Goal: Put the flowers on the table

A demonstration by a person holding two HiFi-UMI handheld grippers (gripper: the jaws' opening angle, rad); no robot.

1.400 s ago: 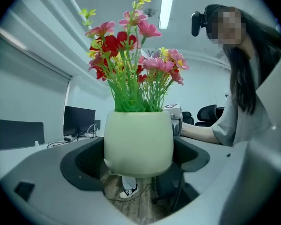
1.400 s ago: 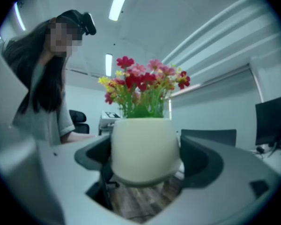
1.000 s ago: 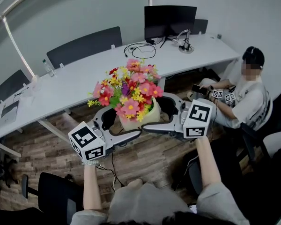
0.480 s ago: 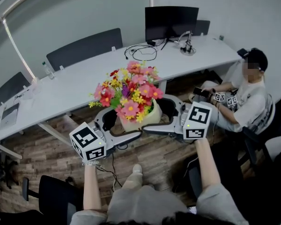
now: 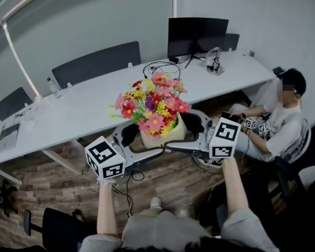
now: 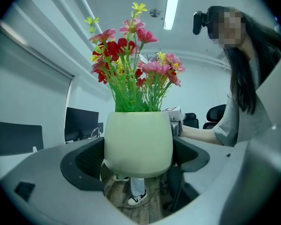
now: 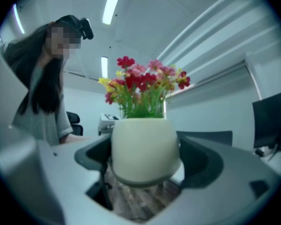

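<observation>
At frame centre, the left gripper (image 5: 140,144) and right gripper (image 5: 187,135) each clamp the cream pot (image 5: 160,136) of flowers (image 5: 152,106) from opposite sides, held aloft over the wood floor (image 5: 52,177), near the long white table (image 5: 84,105) behind.

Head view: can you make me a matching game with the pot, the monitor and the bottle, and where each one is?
Things:
1. pot
2. monitor
3. bottle

Places:
A. on the table, left part
B. in the air, clamped between the left gripper and the right gripper
C. on the table, right part

Pairs: 1-B, 2-C, 3-A
</observation>
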